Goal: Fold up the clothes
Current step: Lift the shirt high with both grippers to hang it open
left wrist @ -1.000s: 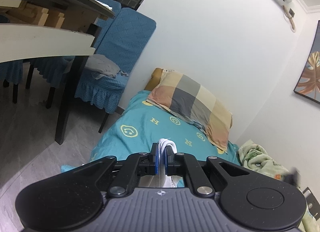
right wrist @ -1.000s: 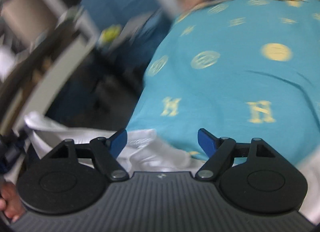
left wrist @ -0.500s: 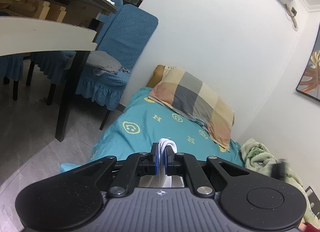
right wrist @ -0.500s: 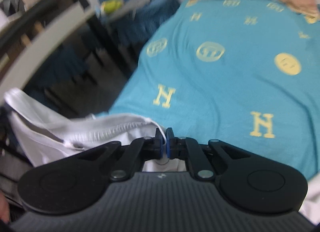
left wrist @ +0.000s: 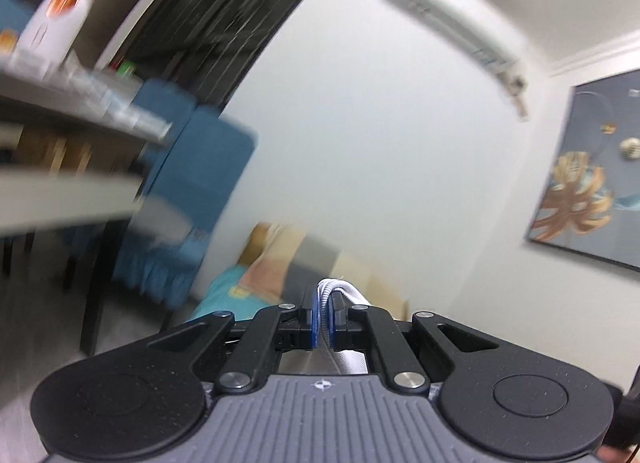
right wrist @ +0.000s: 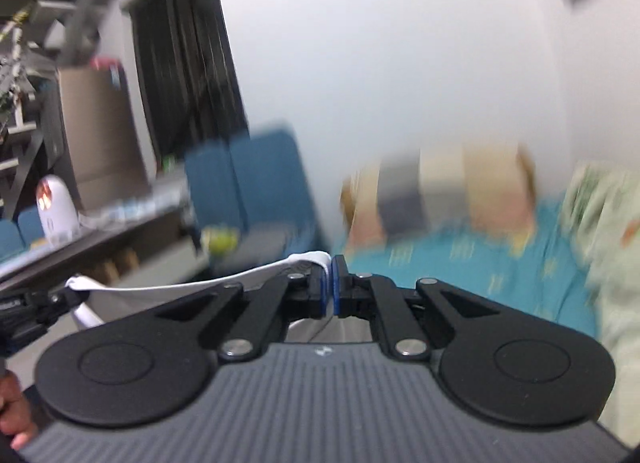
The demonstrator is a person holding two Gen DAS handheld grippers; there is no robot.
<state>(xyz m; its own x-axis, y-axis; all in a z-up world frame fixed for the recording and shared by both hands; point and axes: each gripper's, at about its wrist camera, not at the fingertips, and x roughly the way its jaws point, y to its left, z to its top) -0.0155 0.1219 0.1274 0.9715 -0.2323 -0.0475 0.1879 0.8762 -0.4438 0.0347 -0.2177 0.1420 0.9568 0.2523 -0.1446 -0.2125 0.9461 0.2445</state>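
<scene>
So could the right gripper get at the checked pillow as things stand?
Probably not yet. The right gripper is shut on the white garment, stretched across to the left gripper, and the checked pillow lies well beyond on the teal bed.

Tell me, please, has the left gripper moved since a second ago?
Yes. The left gripper, shut on white cloth, has risen: the pillow has dropped toward its fingertips and the air conditioner sits lower in view.

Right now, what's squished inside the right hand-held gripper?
A white garment's edge, pinched in the right hand-held gripper. It stretches left to the other gripper. The part hanging below is hidden.
</scene>
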